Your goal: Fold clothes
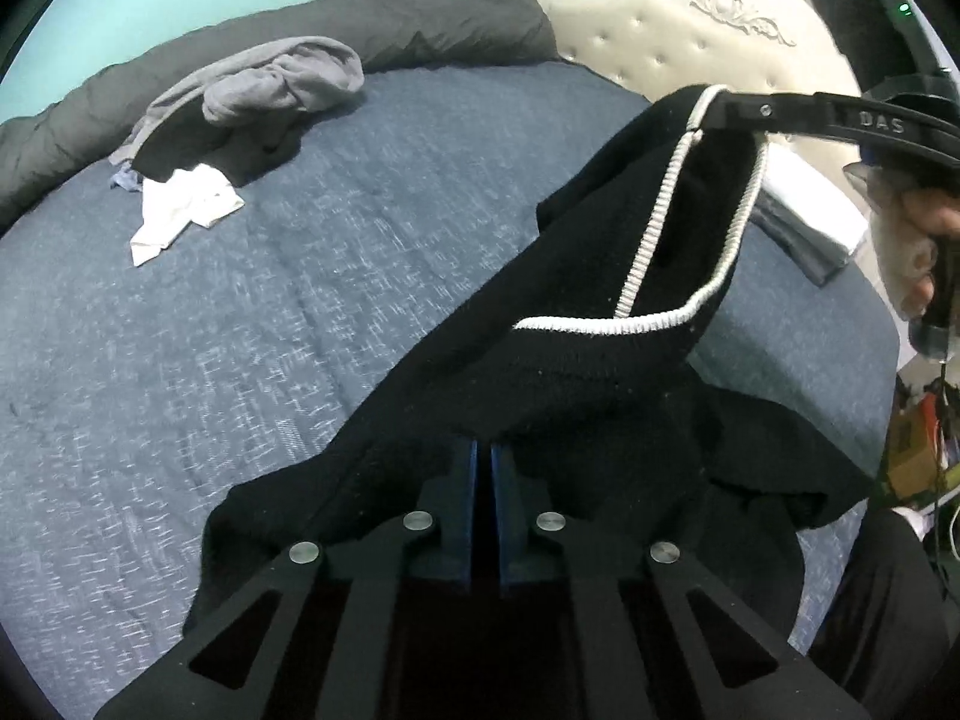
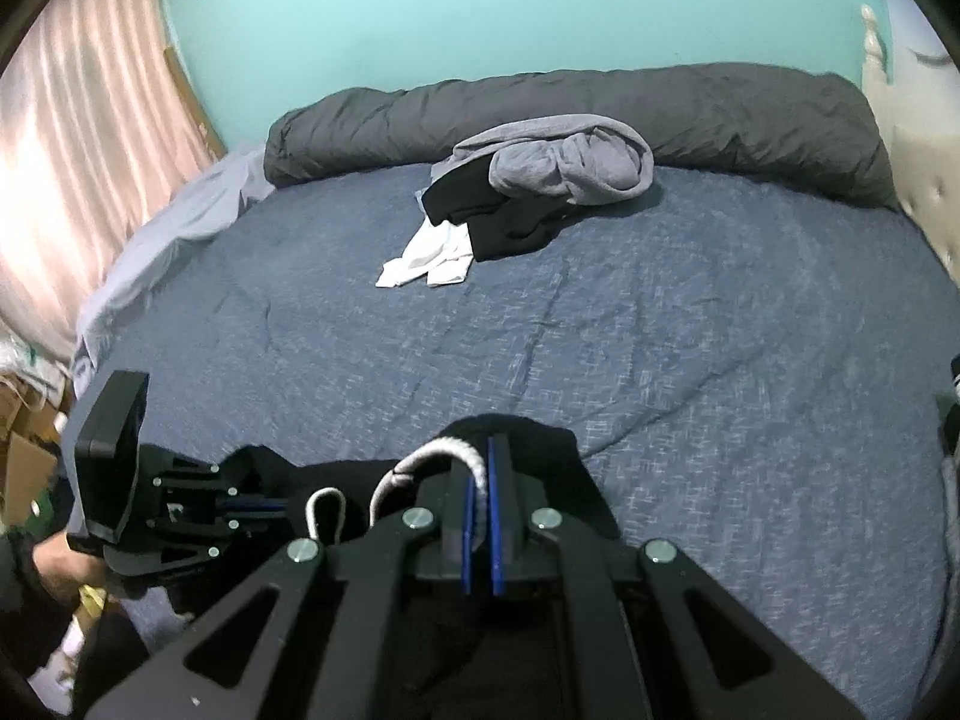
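black garment [image 1: 540, 372] stretched between left gripper [image 1: 483, 450] and right gripper [image 2: 478, 468].

Count of things on and over the bed

One bed [image 2: 660, 348]; one dark grey rolled duvet [image 2: 600, 114]; three heaped garments: one grey [image 2: 576, 165], one black [image 2: 504, 222], one white [image 2: 429, 261]. One black white-trimmed garment [image 1: 570, 372] held up, and two tools: left tool [image 1: 483, 462], right tool [image 2: 478, 468].
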A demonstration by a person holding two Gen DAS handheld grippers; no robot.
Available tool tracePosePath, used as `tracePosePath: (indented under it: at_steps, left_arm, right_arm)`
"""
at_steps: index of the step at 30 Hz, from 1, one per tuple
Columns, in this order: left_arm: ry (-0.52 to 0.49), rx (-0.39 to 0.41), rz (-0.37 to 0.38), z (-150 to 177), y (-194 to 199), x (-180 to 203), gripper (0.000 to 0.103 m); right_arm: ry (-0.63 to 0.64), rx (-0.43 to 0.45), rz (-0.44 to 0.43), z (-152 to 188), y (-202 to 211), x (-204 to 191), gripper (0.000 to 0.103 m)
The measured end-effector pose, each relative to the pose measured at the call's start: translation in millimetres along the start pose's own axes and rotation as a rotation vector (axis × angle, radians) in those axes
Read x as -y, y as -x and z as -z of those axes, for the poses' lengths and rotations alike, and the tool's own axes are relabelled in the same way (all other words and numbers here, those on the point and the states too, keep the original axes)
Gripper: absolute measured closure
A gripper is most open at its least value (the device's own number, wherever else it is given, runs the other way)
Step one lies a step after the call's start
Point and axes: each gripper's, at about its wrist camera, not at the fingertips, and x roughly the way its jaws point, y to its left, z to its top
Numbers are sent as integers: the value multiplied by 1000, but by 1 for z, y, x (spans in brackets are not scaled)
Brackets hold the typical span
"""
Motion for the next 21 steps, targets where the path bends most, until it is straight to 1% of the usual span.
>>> tracePosePath:
  at_steps: [3, 7, 11, 13, 14, 18, 21]
  left_arm:
    - [5, 29, -10, -1, 13, -3, 99]
    - [38, 93, -15, -2, 39, -9, 100]
    - [41, 162, -67, -6, 64, -13, 100]
    - [26, 205, -134, -11, 77, -14, 100]
    - [36, 220, -149, -16, 85, -18, 100]
    - [77, 254, -190, -38, 104, -37, 100]
    - [99, 270, -212, -55, 114, -54, 100]
  right_arm:
    - [0, 2, 1, 1, 2, -2, 99]
    - [-2, -1, 7, 2, 7, -1, 99]
    - [-26, 19, -11, -3, 17, -3, 99]
    - [-32, 33, -28, -11, 20, -10, 99]
    - [-36, 40, -37, -15, 22, -13, 99]
    - [-49, 68, -71, -32, 28, -28, 99]
    - [-77, 90, -67, -53, 25, -31, 99]
